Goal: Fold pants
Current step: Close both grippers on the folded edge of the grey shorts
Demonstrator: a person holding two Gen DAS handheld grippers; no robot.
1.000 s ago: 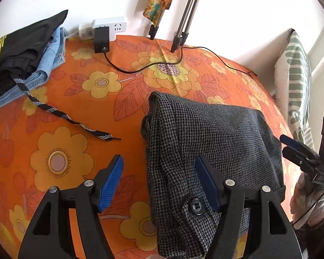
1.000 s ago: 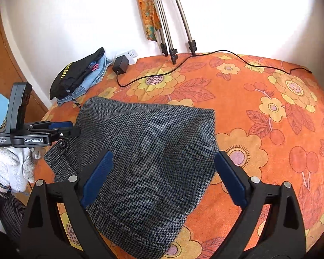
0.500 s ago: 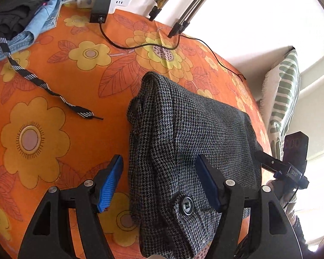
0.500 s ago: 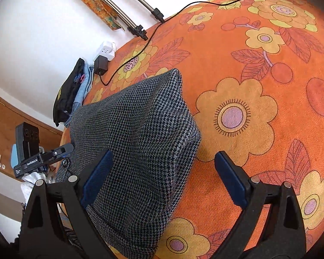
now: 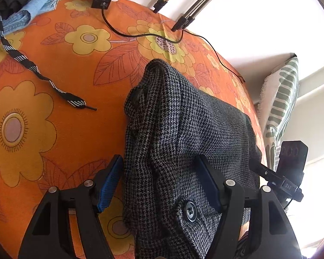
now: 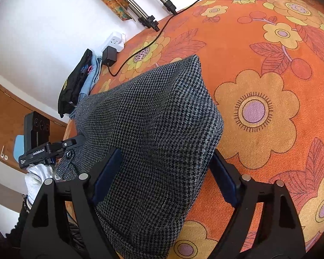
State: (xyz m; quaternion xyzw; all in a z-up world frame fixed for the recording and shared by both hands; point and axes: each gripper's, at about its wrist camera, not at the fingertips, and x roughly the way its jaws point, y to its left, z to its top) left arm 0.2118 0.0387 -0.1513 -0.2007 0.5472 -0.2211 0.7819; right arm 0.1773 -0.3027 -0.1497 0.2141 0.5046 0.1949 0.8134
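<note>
- Straddling folded houndstooth pants (image 5: 183, 142) w/ both tongs; bundle lies on the orange floral bed (image 5: 54, 69).
- Left tongs (image 5: 159, 183): open wide, jaws either side of the button/waist end, nothing clamped.
- Right tongs (image 6: 164, 172): open wide, jaws flanking the opposite end, not gripping.
- Long axis runs tong to tong, so each hand is nearest its own end; bundle extends fwd from both.

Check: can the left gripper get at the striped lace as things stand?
Probably yes. The left gripper is open, straddling the pants without clamping. The striped lace lies bare on the orange cover, nothing between them.
</note>
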